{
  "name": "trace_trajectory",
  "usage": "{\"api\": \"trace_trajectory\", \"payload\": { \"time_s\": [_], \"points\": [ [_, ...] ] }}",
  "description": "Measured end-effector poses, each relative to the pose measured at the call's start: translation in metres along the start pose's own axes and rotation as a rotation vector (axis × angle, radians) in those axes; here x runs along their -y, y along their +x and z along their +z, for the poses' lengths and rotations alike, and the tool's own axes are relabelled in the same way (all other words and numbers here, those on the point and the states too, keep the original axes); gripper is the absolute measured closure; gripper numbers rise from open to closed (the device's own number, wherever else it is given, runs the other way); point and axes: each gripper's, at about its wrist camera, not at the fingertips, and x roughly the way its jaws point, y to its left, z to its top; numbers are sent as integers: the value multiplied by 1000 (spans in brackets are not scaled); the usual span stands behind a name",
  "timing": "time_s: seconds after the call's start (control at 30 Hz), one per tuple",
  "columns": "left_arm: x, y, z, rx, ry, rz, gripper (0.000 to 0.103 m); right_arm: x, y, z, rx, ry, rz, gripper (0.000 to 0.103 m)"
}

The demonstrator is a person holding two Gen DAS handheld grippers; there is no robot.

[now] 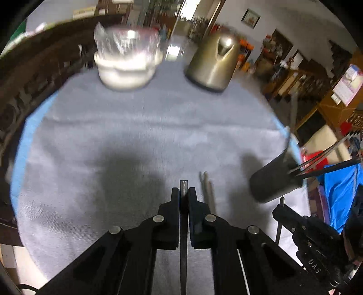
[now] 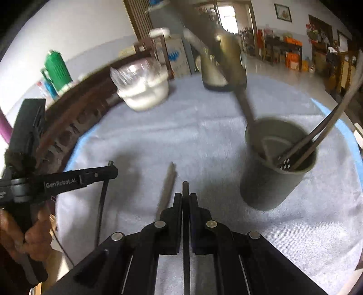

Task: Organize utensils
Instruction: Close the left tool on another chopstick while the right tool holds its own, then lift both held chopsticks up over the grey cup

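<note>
Two slim, stiff, smooth chopsticks are riding just above the table (image 1: 136, 136), one clamped near its top end in each tool — left tool (image 1: 183, 192), right tool (image 2: 185, 198) — likely light but slippery, beside the holder (image 2: 276, 168).

Two hand-held grippers (image 1: 183, 192) (image 2: 185, 197), five chopsticks (image 2: 166, 190), one holder (image 2: 279, 168), one kettle (image 1: 213, 61)

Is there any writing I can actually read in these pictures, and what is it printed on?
"GenRobot.AI": on the side of the left gripper, seen from the right wrist.
"DAS": on the body of the right gripper, seen from the left wrist.
Wall calendar, framed picture, orange boxes: too blurred to read.
</note>
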Motion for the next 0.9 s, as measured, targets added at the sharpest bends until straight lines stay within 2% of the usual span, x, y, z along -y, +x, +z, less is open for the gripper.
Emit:
{"api": "trace_trajectory", "payload": {
  "time_s": [0.23, 0.47, 0.6, 0.9],
  "points": [
    [17, -68, 1, 182, 17, -32, 96, -1, -64, 7, 179, 20, 63, 97],
    [39, -106, -15, 295, 63, -14, 96, 7, -118, 10, 336, 55, 70, 97],
    [50, -110, -21, 318, 79, -18, 96, 14, -140, 7, 392, 62, 51, 97],
    [75, -125, -16, 367, 99, -52, 96, 42, -164, 0, 442, 131, 28, 97]
  ]
}}
